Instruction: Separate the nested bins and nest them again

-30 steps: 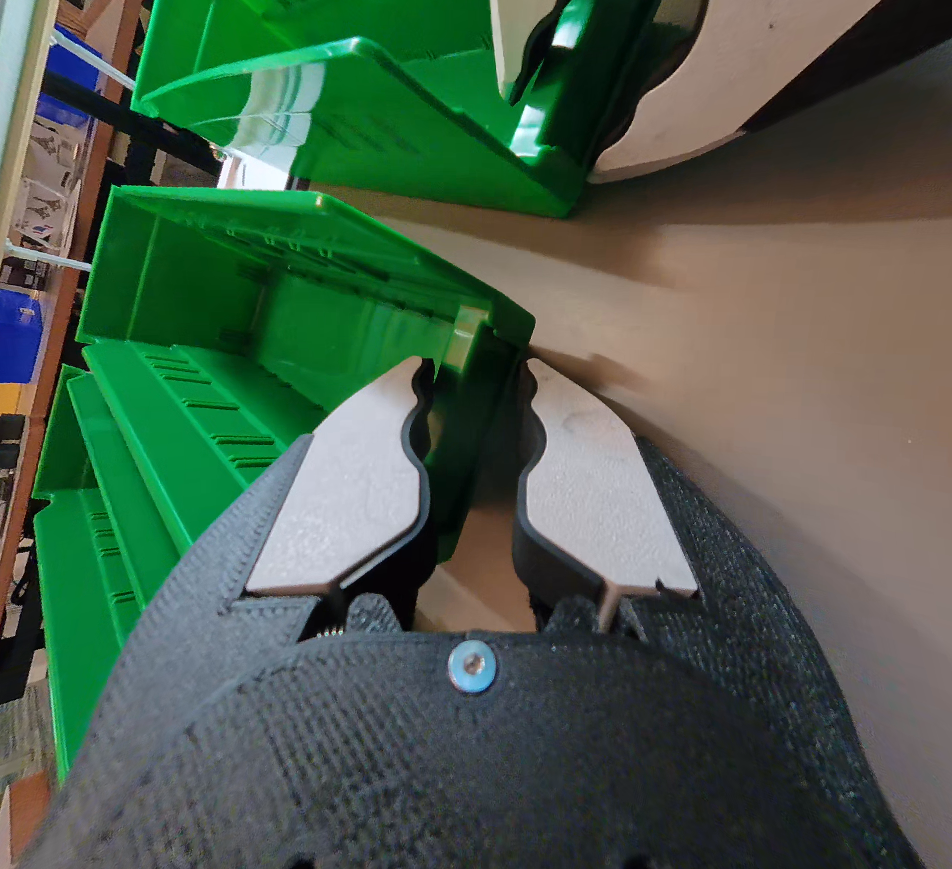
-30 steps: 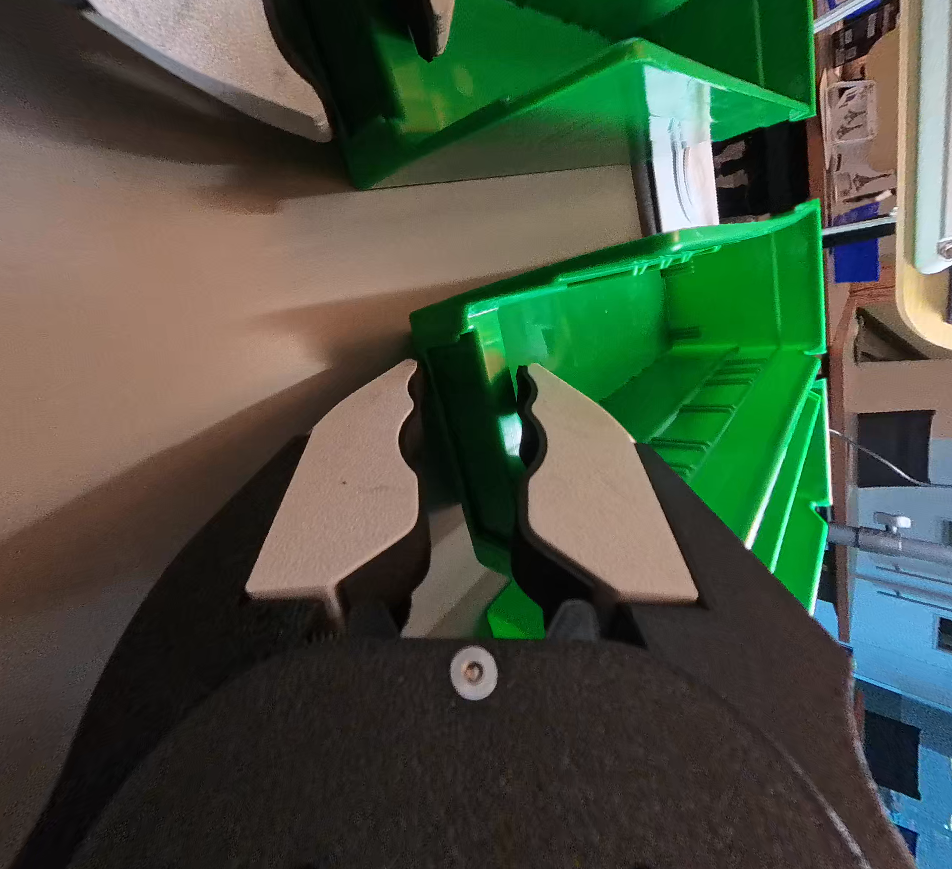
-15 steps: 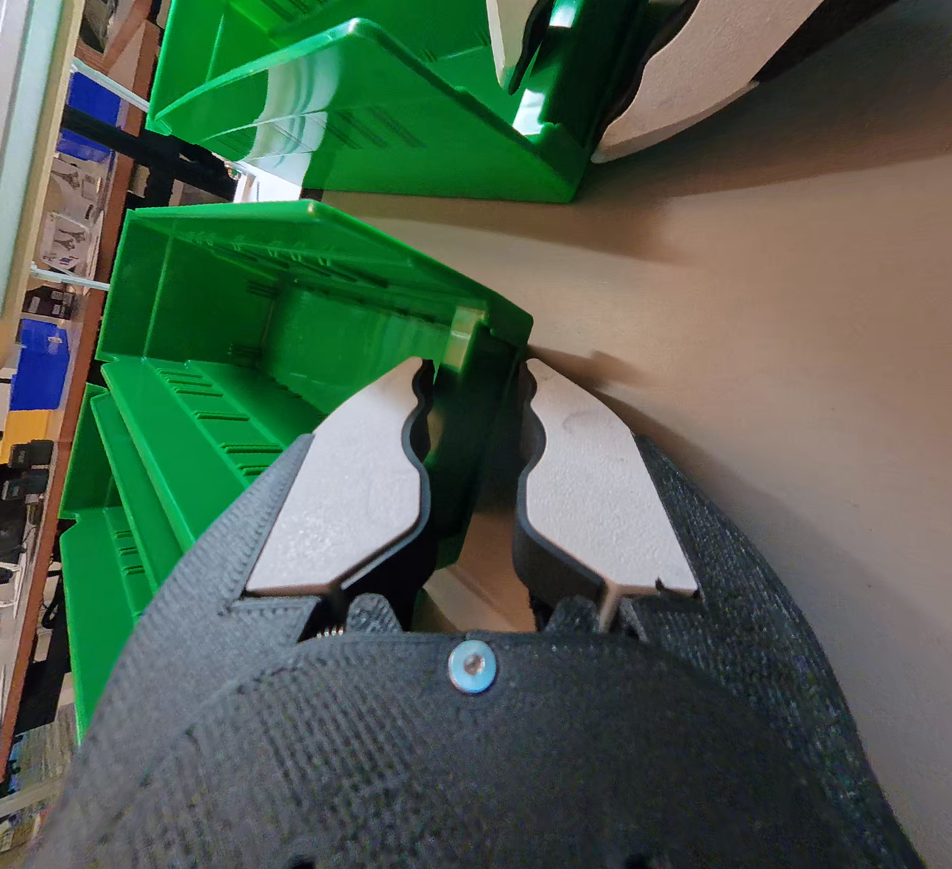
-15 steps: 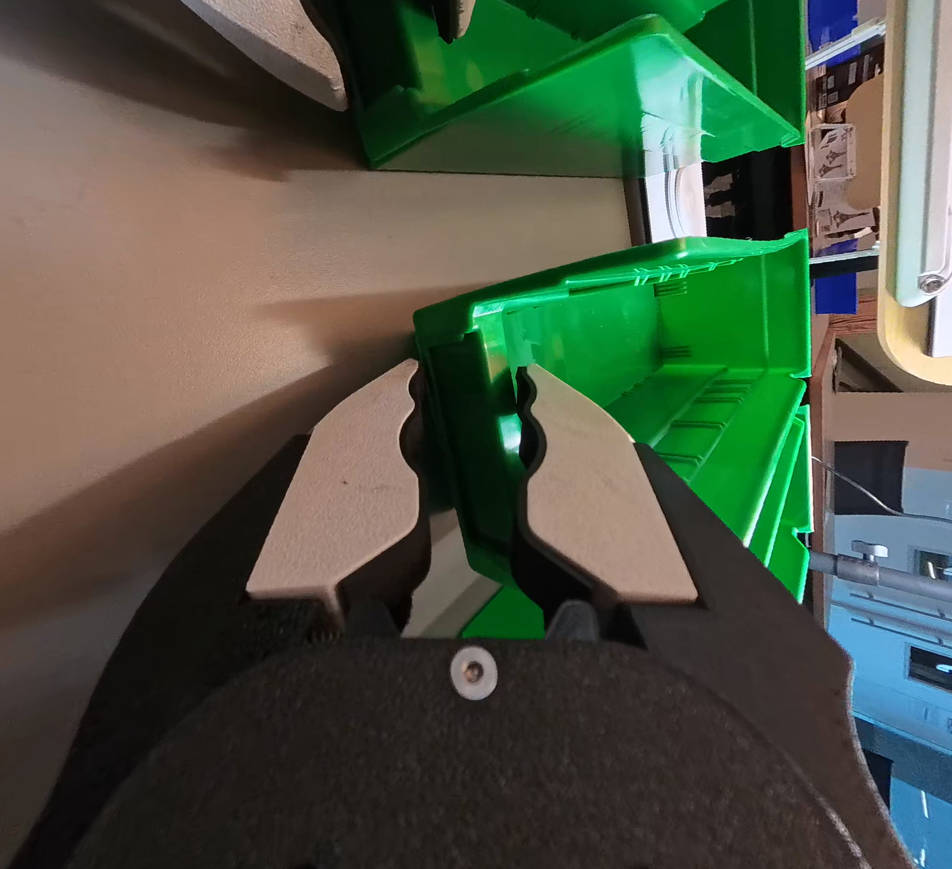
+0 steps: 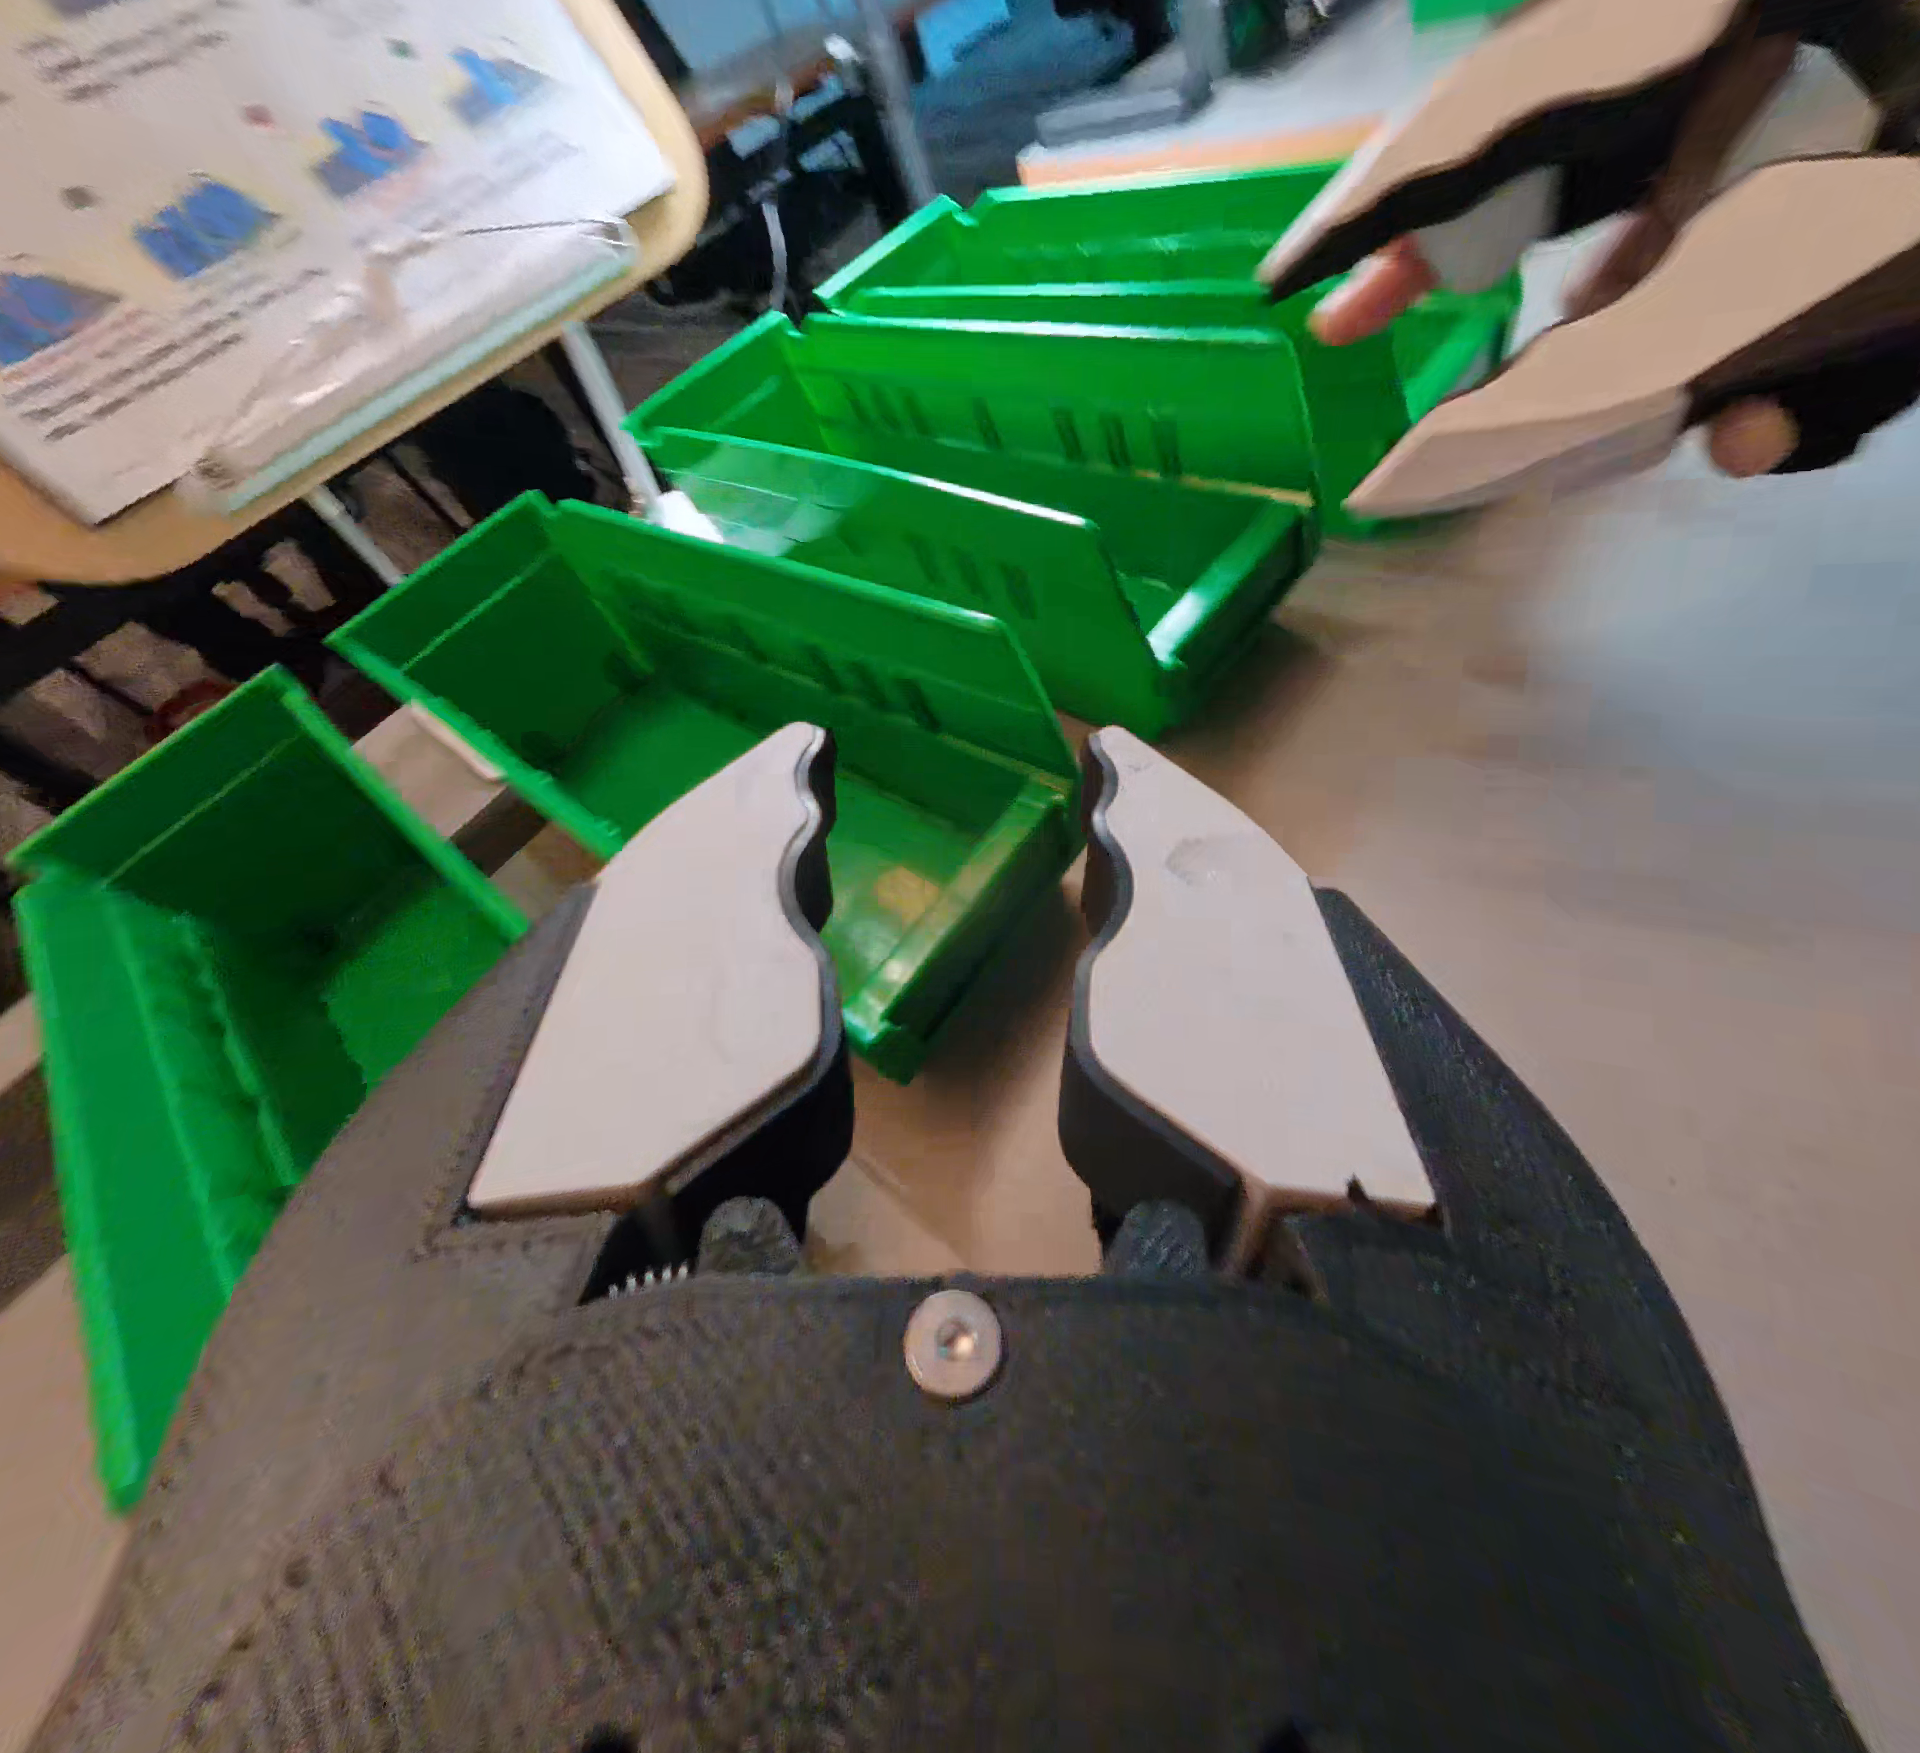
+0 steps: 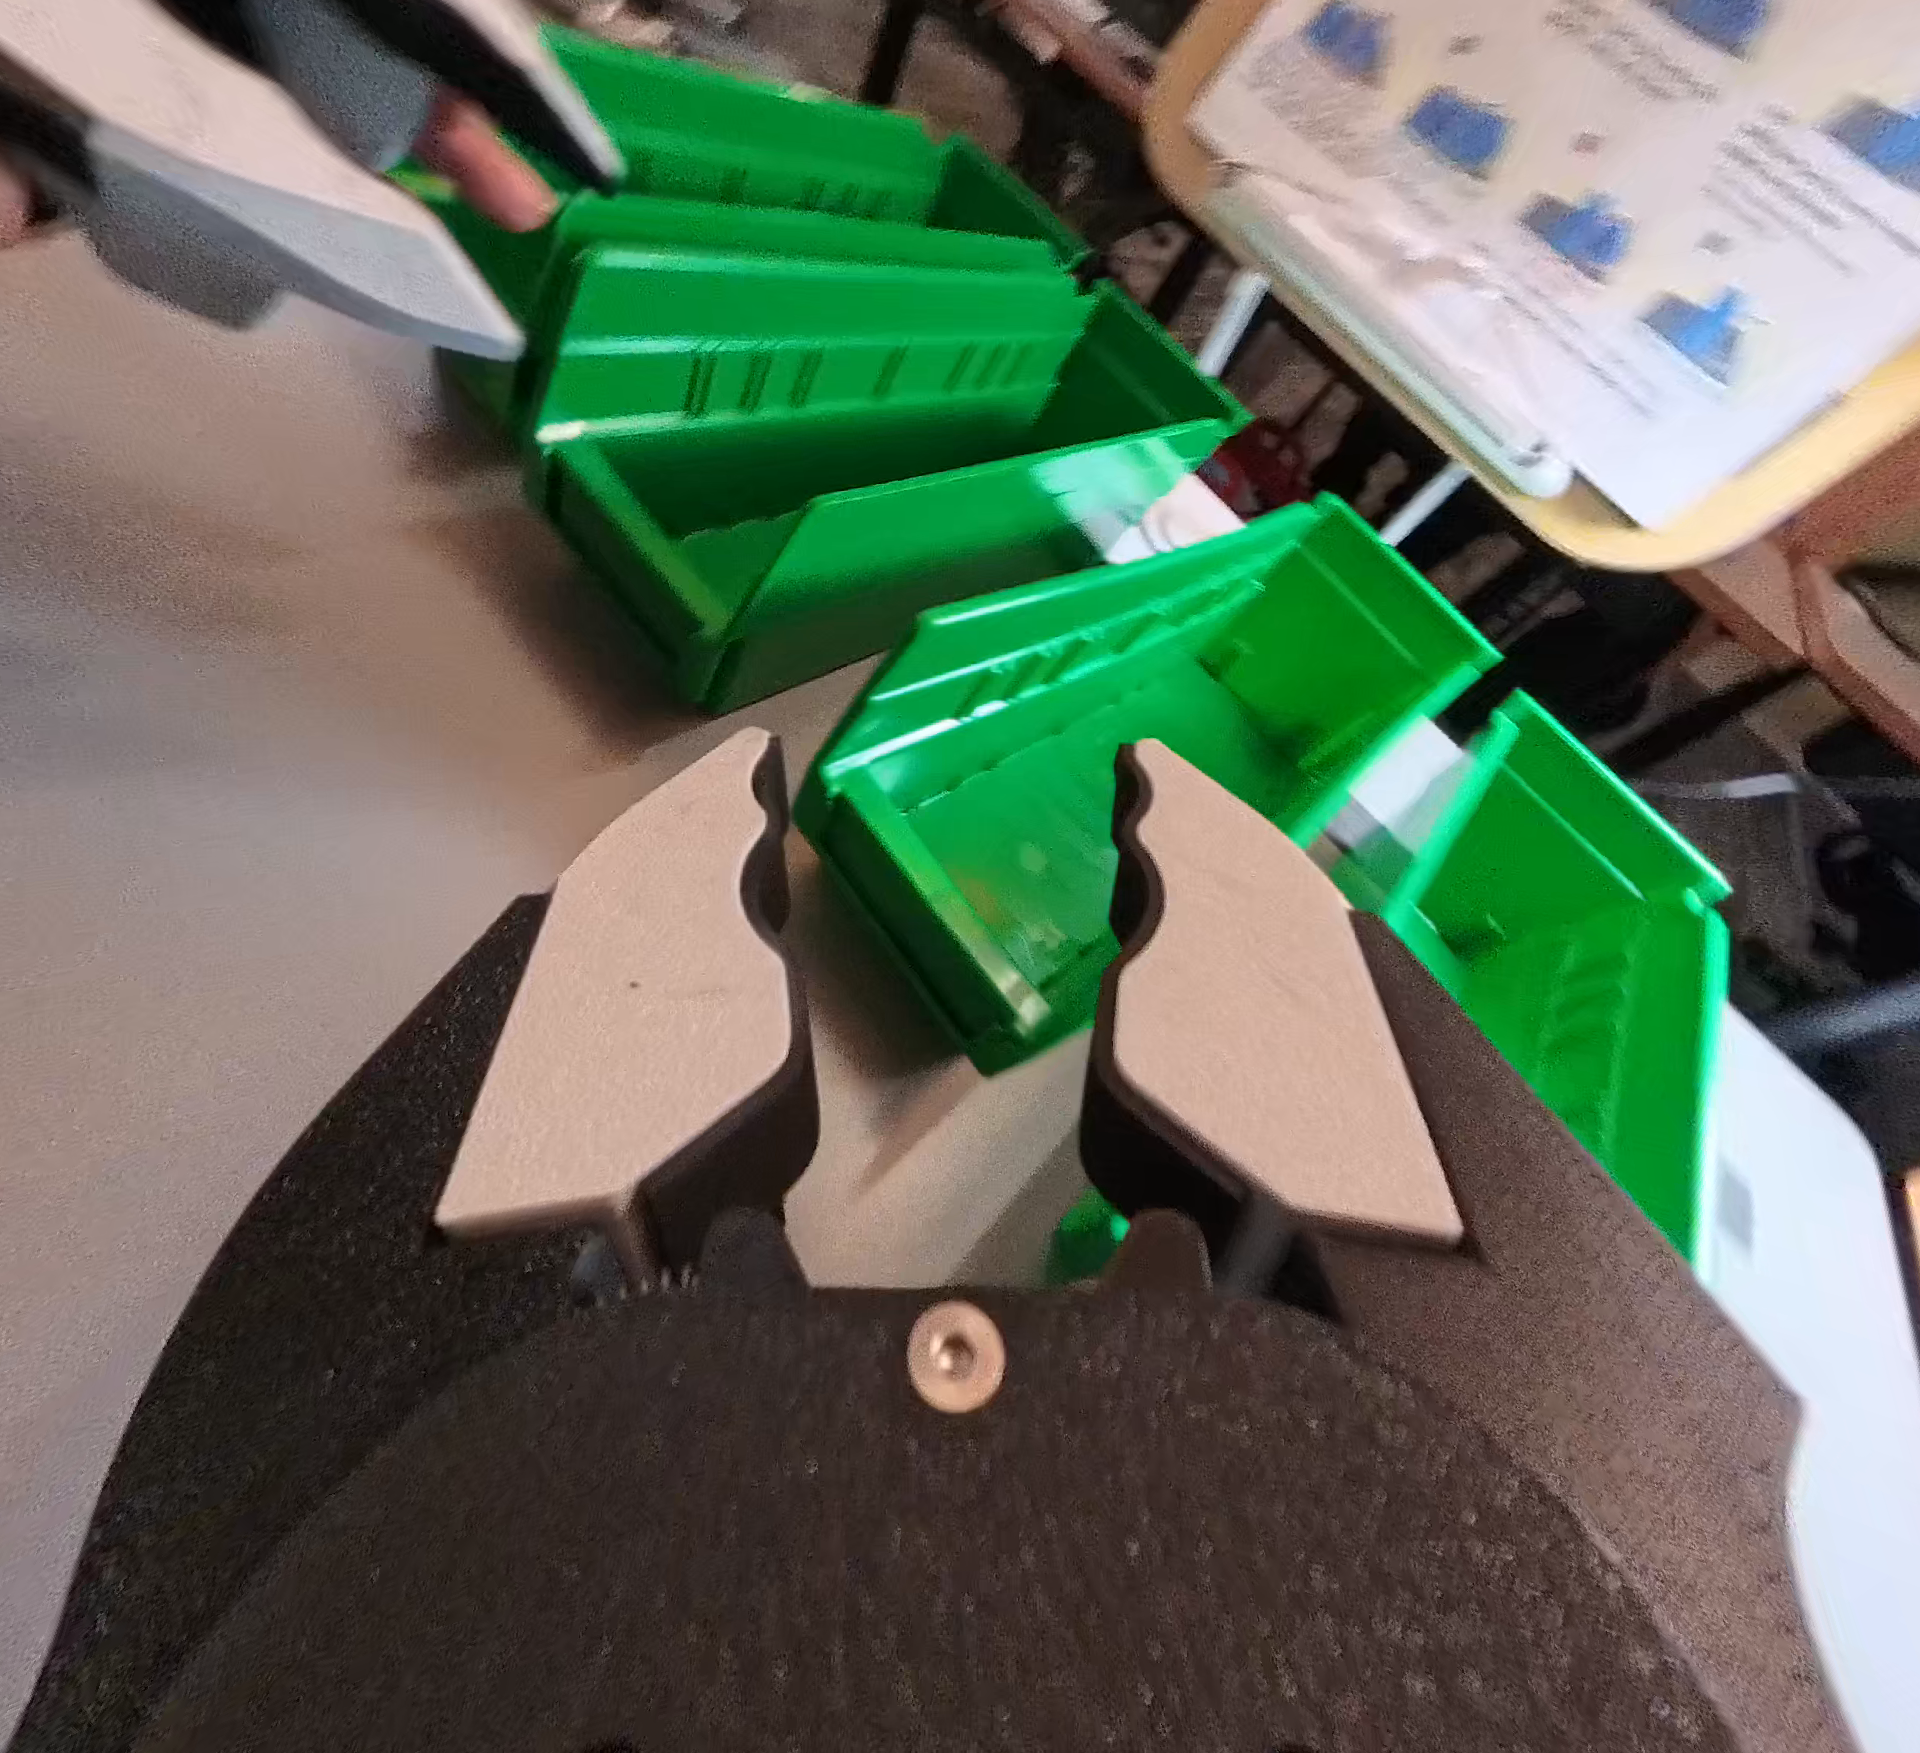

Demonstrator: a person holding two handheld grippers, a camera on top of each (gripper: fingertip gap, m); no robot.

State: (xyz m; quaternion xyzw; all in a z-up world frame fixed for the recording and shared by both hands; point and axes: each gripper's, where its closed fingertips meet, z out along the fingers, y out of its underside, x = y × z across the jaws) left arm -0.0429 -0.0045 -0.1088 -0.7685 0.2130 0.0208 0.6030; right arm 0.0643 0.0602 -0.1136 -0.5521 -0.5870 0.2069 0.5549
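Our left gripper (image 5: 956, 856) and right gripper (image 6: 945, 856) both have their jaws spread and hold nothing. The green bins (image 5: 1039, 477) sit apart in a row on the desk (image 5: 1558, 820), so we think splitting is done. Next we must grab one bin and slide it into another.

left gripper (image 5: 956, 799) now off the green bin (image 5: 831, 768) front lip it clamped, jaws spread and empty, right gripper (image 6: 940, 804) likewise released from its bin (image 6: 1039, 820), both pulled back and rolled upright
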